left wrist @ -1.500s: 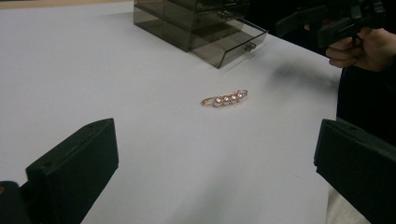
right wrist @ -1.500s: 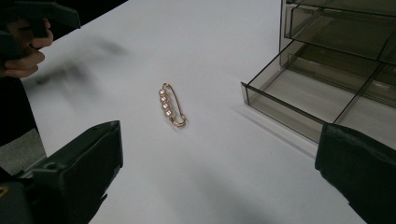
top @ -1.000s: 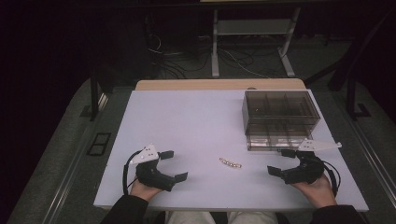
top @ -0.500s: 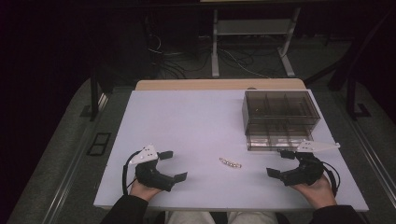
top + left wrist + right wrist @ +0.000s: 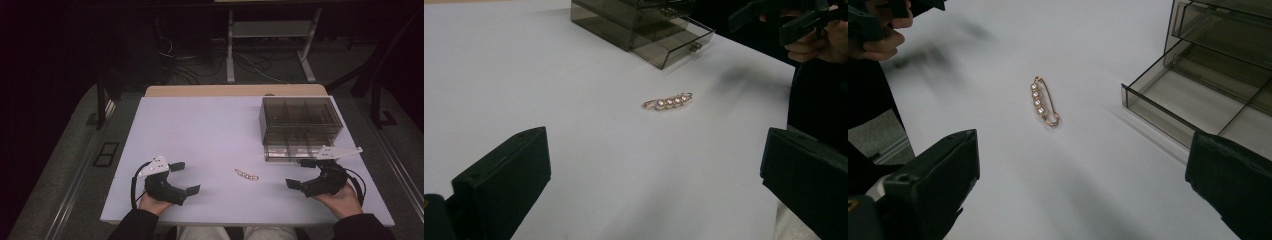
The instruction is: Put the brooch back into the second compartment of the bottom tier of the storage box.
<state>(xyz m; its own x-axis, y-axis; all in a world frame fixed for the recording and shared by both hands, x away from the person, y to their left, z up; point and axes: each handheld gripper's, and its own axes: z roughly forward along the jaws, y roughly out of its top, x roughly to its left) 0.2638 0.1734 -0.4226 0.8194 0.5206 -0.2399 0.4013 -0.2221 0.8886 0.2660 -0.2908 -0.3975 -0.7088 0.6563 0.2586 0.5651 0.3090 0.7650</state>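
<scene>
A small gold pin set with a row of pearls (image 5: 247,174) lies flat on the white table (image 5: 210,130), near the front edge between my hands. The left gripper view shows the pin (image 5: 668,101) ahead of the jaws, and the right gripper view shows the pin (image 5: 1044,102) too. My left gripper (image 5: 185,178) rests on the table left of the pin, open and empty. To the pin's right my right gripper (image 5: 299,173) is also open and empty. Both sets of jaws point inward at the pin, well apart from it.
A smoky clear drawer box (image 5: 300,117) stands at the right, just beyond my right gripper. Its bottom drawer (image 5: 1198,95) is pulled out toward me and looks empty. Beyond the table are a desk frame (image 5: 270,30) and cables on a dark floor.
My right gripper has shifted very slightly to the left near the front edge. The left gripper, the pin and the box have stayed put.
</scene>
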